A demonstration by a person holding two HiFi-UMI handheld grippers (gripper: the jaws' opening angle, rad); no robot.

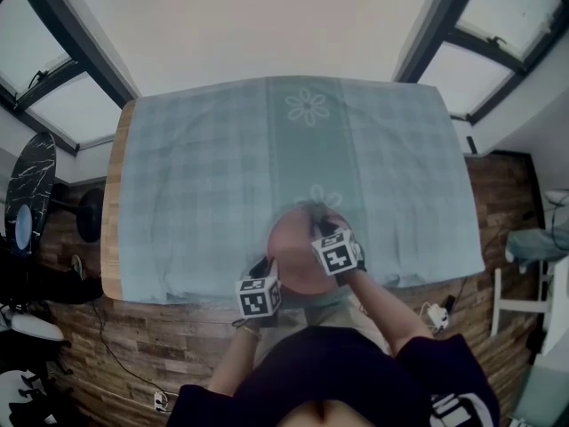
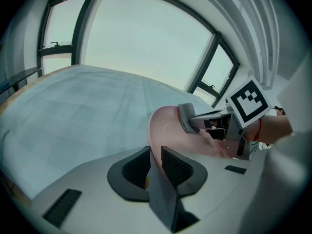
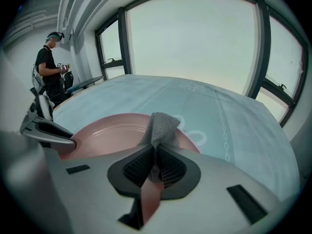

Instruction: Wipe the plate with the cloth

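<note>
Two claws, one dish. Biggest thing is the wooden worktop (image 1: 110, 221) under a pale blue checked tablecloth (image 1: 196, 176), and its front edge runs just past the near side of the round pink plate (image 1: 289, 238). The left claw (image 2: 155, 167) is clenched on the plate's near-left rim, pinning it. The right claw (image 3: 155, 167) is grasping a scrunched grey mesh cloth (image 3: 161, 123), whose free end seems to rest on the plate's far side. Most of the plate's face lies left of the cloth, toward the left claw, so I'd guess the wipe sweeps that way.

No text, label or number is legible.
</note>
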